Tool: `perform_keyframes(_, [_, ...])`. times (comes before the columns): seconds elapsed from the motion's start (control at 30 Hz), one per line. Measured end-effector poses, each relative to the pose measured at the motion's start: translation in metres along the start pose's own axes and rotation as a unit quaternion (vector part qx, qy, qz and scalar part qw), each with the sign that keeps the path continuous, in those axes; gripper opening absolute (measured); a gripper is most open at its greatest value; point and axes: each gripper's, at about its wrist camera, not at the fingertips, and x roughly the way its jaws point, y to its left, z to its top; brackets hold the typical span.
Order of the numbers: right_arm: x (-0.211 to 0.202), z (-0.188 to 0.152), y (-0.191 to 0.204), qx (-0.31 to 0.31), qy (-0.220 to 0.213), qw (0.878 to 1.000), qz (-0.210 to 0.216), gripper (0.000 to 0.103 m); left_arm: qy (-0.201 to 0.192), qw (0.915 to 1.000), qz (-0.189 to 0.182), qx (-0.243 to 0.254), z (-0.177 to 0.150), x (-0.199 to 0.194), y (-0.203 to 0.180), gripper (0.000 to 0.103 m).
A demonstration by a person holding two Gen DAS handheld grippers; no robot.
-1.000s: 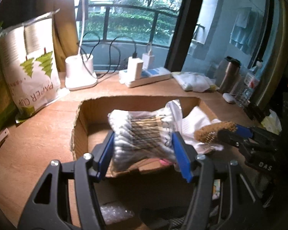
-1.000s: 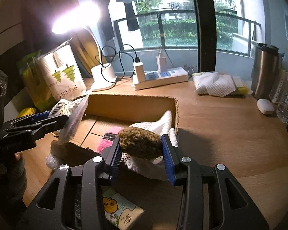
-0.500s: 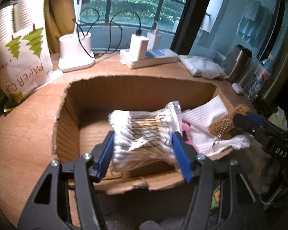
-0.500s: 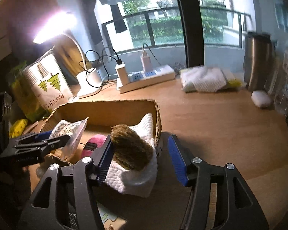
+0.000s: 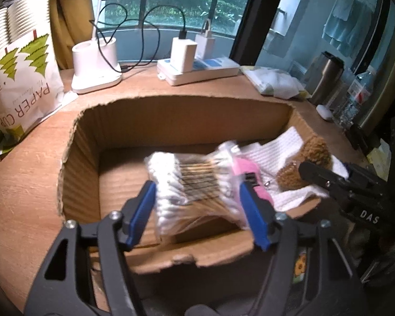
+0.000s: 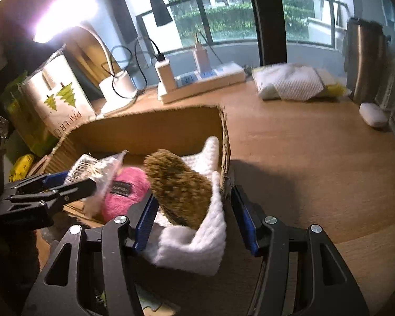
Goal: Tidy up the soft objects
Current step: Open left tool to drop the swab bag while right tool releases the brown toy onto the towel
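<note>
We are letting go: the left gripper [image 5: 197,205] is opening around the cotton swab bag [image 5: 192,181], lying crosswise inside the cardboard box [image 5: 171,121]; the right gripper [image 6: 194,213] is spreading apart, its left pad against the brown plush [image 6: 179,187] at the box's right wall.

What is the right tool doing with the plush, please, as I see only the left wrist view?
Observer: The right tool is open, its jaws having just been opening. The plush lies loose between them, with a clear gap to one pad.
Operator: Thank you. Is the cloth under it fully inside the box?
Observer: No. The cloth drapes over the wall of the box and hangs down outside.
Operator: And is the lamp on?
Observer: Yes, the lamp head glows brightly at the upper left.
</note>
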Motion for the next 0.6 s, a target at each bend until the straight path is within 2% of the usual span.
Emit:
perform_keyframes(0.17, [-0.020,0.003,0.010,-0.013,-0.024,1.000,-0.006,0.067,-0.018,0.9998,-0.005,0.002,-0.001,-0.014,-0.002,0.076])
perform_keyframes(0.6, [-0.056,-0.006,0.027,-0.025,-0.039,0.999,-0.021,0.068,-0.052,0.9984,-0.021,0.011,-0.014,-0.052,-0.005,0.077])
